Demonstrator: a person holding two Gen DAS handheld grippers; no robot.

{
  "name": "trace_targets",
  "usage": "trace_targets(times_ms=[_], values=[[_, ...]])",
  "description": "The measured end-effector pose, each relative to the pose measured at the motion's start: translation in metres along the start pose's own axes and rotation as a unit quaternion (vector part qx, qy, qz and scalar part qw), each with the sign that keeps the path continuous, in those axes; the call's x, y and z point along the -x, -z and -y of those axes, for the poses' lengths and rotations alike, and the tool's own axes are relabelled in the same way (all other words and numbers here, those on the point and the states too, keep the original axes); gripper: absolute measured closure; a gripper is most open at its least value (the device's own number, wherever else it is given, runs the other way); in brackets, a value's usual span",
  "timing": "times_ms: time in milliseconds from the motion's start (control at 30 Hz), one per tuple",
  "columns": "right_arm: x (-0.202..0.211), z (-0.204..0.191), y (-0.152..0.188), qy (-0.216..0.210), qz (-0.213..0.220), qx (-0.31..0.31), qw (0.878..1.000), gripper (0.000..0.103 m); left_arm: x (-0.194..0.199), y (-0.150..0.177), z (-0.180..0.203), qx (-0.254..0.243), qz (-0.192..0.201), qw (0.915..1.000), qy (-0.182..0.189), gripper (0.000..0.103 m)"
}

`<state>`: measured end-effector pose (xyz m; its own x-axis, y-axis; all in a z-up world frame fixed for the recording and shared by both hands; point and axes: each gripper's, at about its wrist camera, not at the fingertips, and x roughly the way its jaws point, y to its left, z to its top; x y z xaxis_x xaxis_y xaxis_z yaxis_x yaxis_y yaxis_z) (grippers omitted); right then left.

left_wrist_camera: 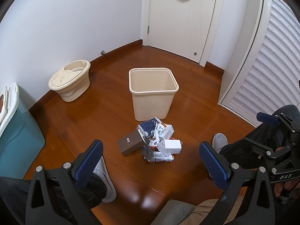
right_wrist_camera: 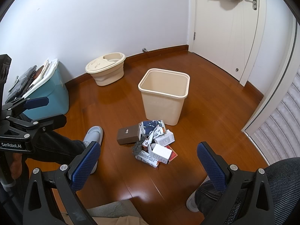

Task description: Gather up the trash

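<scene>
A pile of trash (left_wrist_camera: 155,140) lies on the wooden floor: a brown box (left_wrist_camera: 129,145), white cartons (left_wrist_camera: 171,146), crumpled wrappers and a dark scrubber. It also shows in the right wrist view (right_wrist_camera: 152,143). A cream waste bin (left_wrist_camera: 152,92) stands upright and empty just behind the pile, and shows in the right wrist view (right_wrist_camera: 164,95) too. My left gripper (left_wrist_camera: 151,161) is open and empty, held above the floor in front of the pile. My right gripper (right_wrist_camera: 148,161) is open and empty at a like height, and its body shows at the right of the left wrist view (left_wrist_camera: 277,144).
A cream lidded bucket (left_wrist_camera: 70,81) stands by the wall at the left. A teal storage box (left_wrist_camera: 16,136) stands at the far left. A white door (left_wrist_camera: 183,16) and a louvred closet door (left_wrist_camera: 271,71) close off the back and right. The person's slippered feet (left_wrist_camera: 220,142) flank the pile.
</scene>
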<state>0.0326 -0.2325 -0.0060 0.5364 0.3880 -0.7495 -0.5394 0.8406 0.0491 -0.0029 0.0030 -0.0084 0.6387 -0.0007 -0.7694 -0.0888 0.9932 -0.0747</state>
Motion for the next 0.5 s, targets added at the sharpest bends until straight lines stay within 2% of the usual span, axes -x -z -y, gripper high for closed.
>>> trace_targets(times_ms=[500], values=[[-0.0007, -0.0011, 0.0011, 0.000, 0.000, 0.000, 1.000, 0.000, -0.0007, -0.0001, 0.0004, 0.000, -0.001, 1.0000, 0.001, 0.000]])
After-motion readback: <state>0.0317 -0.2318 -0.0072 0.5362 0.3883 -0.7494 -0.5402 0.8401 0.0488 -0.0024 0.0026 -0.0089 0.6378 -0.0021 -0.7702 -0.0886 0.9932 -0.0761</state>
